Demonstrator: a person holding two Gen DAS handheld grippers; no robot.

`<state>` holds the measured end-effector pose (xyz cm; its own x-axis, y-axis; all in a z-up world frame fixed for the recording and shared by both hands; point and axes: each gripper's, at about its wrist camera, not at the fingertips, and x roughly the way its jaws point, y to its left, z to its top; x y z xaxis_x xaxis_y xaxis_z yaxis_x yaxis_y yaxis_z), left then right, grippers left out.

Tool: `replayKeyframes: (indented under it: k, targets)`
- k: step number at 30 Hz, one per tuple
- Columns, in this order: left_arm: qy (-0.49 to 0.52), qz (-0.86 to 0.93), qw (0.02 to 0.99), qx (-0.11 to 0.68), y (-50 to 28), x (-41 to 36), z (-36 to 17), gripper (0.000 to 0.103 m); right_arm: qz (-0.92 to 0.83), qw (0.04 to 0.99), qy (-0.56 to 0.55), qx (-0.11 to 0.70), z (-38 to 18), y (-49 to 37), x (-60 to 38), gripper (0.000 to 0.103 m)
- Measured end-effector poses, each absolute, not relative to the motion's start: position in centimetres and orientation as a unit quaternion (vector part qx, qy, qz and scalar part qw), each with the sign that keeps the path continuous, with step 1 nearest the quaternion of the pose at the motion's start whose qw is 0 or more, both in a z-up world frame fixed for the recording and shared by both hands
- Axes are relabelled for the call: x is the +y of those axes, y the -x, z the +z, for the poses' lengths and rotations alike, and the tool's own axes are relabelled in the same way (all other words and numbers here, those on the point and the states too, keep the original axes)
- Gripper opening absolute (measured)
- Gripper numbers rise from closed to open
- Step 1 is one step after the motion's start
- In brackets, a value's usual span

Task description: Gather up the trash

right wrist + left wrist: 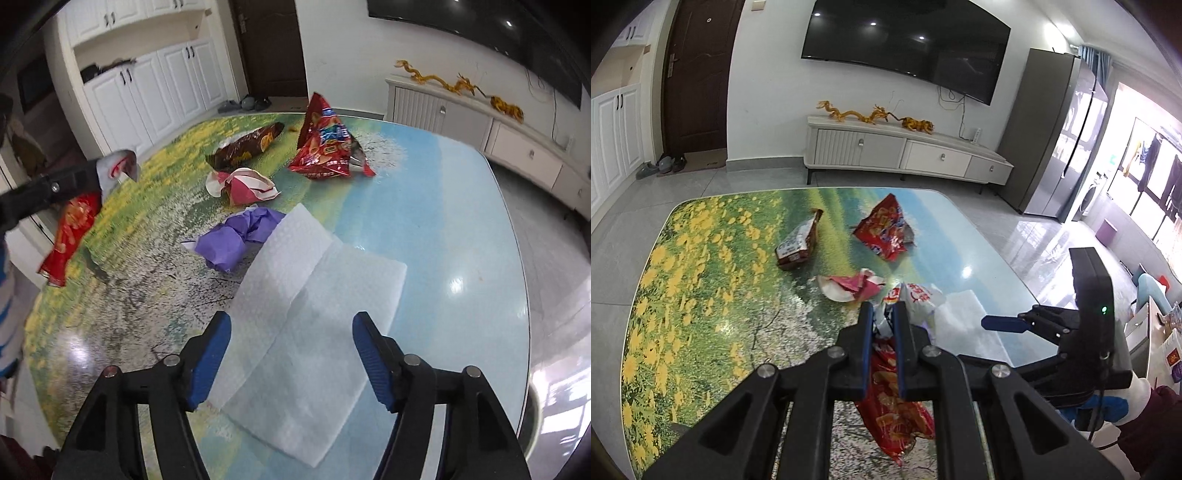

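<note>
Two grippers work over the glass-topped table with a printed meadow picture (pixel 480 206), and the coming move depends on the right one. The right gripper (pixel 291 354) has its blue-padded jaws spread wide, and nothing is pressed between them. Directly ahead of it and below lies the white sheet of tissue paper, unfolded and flat (pixel 306 332), so that the near part of the sheet shows in the gap between the two fingers (pixel 210 354). The sheet seems to run with its long axis away from the gripper and a little to the left, with a fold line along the same direction; the jaws therefore stand across its width. I cannot tell whether the tips already touch the paper. The left gripper (pixel 882 321) is pressed together on a red snack wrapper together with a white-and-red plastic wrapper (pixel 897 406), which hang from it above the table, so this hand is occupied. I judge that the tissue is the next thing for the right hand, which is clearly the nearer one. Because the sheet lies flat, the tips probably must press down and close to gather it. Beyond the tissue wait a crumpled purple paper ball (pixel 236 240), a crushed pink-and-white paper cup (pixel 243 184), a brown wrapper (pixel 247 144) and a red triangular chips bag (pixel 325 144).
</note>
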<state>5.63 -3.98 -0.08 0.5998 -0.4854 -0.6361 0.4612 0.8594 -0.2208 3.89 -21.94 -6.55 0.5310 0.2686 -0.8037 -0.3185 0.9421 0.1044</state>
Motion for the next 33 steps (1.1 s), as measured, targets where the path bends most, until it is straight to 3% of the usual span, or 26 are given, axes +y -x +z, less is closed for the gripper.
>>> replayKeyframes:
  k: [5,10,22,33]
  targets:
    - [0.025,-0.256,0.894,0.365,-6.0,-3.0,-0.7,0.01,0.16,0.875,0.059,0.453,-7.4,-4.0,-20.9,0.07]
    - [0.029,-0.25,0.895,0.368,-6.1,-2.8,-0.9,0.01,0.131,0.881,0.06,0.451,-7.2,-3.9,-22.5,0.005]
    - [0.007,-0.26,0.896,0.36,-5.2,-5.7,1.1,0.01,0.15,0.903,-0.066,0.397,-3.1,-1.0,-28.6,0.003]
    - [-0.026,-0.334,0.871,0.358,-5.3,-16.5,2.5,0.01,0.078,0.932,-0.108,0.337,0.9,3.7,-38.1,0.003]
